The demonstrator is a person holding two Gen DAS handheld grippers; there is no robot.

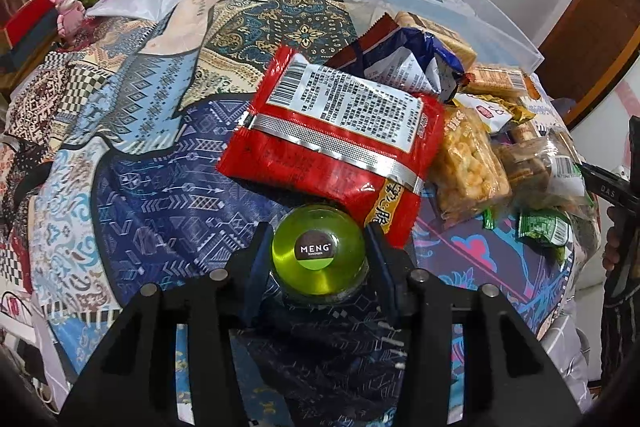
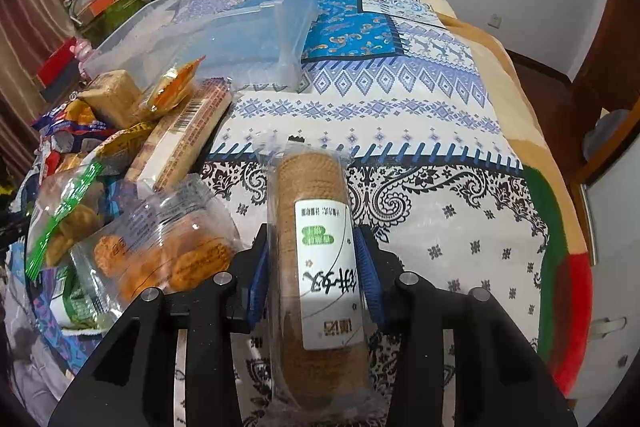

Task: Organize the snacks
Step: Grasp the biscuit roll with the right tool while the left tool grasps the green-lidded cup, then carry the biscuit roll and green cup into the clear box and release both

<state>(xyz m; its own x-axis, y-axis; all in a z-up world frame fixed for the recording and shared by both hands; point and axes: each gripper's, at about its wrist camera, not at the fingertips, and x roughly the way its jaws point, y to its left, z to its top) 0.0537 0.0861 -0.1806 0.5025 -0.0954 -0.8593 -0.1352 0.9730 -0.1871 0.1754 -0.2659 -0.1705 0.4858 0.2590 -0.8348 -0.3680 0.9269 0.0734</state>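
Left wrist view: our left tongs [image 1: 318,259] clamp a green-capped jar [image 1: 319,255] on the patterned bedspread [image 1: 160,187], a red snack packet [image 1: 336,135] just beyond. Only the right wrist view shows our right tongs [image 2: 316,277] clenched on a wrapped biscuit roll [image 2: 320,247], the clear plastic bin [image 2: 248,39] farther off.

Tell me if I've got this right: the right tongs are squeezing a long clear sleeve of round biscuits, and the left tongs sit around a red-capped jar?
Nearly. The left wrist view shows the jar between the left tongs has a green cap, not red. The right tongs do squeeze the sleeve of round biscuits.
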